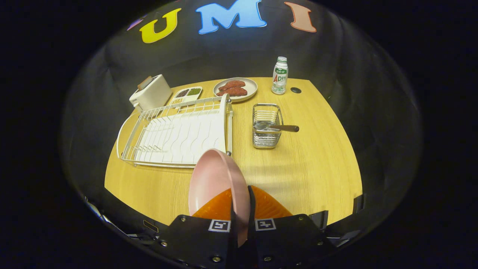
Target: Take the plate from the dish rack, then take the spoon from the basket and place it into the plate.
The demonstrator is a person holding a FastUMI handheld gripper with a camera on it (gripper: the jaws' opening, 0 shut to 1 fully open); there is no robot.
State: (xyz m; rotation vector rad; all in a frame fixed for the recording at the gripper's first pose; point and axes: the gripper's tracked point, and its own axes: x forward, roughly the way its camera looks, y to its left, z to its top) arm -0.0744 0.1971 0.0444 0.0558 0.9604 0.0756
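Observation:
A pink plate (214,179) stands on edge between my fingers, and my gripper (241,203) is shut on its rim, holding it above the wooden table's near side. Beyond the plate lies the white wire dish rack (175,136), with no dishes in it. To the right of the rack stands a small metal wire basket (266,129). A spoon (274,127) lies across the basket's top, its bowl inside and its dark handle sticking out to the right.
Along the back of the wooden table (321,160) stand a white toaster (151,93), a small divided dish (186,94), a plate of red food (235,89) and a small bottle (280,75). A dark round spot (295,90) marks the table near the bottle.

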